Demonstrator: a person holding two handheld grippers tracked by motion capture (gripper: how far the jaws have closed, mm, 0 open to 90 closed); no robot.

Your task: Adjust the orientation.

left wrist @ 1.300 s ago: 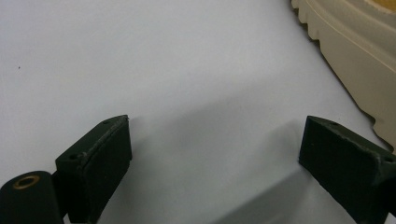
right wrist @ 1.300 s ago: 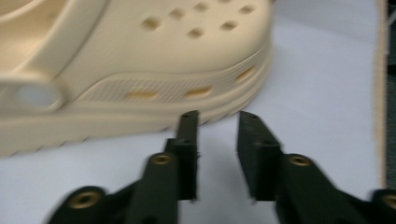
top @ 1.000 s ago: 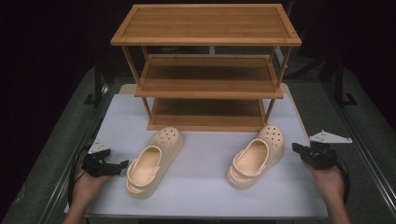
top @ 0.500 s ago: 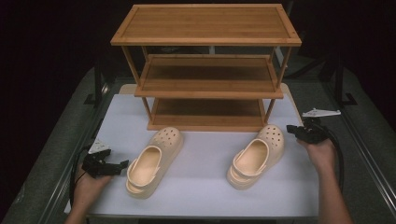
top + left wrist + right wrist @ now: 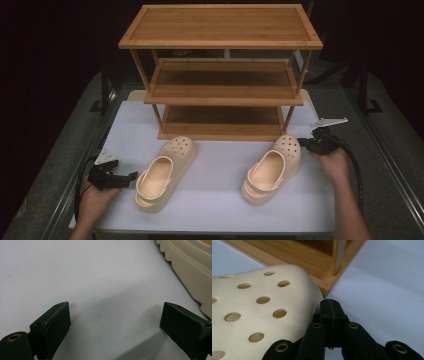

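On the white table (image 5: 220,200), the right gripper (image 5: 329,307), pressed together, touches the right clog (image 5: 259,312); the left gripper (image 5: 115,322) is spread.

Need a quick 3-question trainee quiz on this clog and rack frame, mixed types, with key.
1. True or false: the left gripper has its jaws shut.
2. Which thing lies right beside the right gripper? A) left clog B) right clog C) top shelf
3. Fill in: both clogs lie on the white ___, in front of the wooden rack.

Key: 1 false, its jaws stand wide apart over the mat. 2 B, at its toe. 3 mat.
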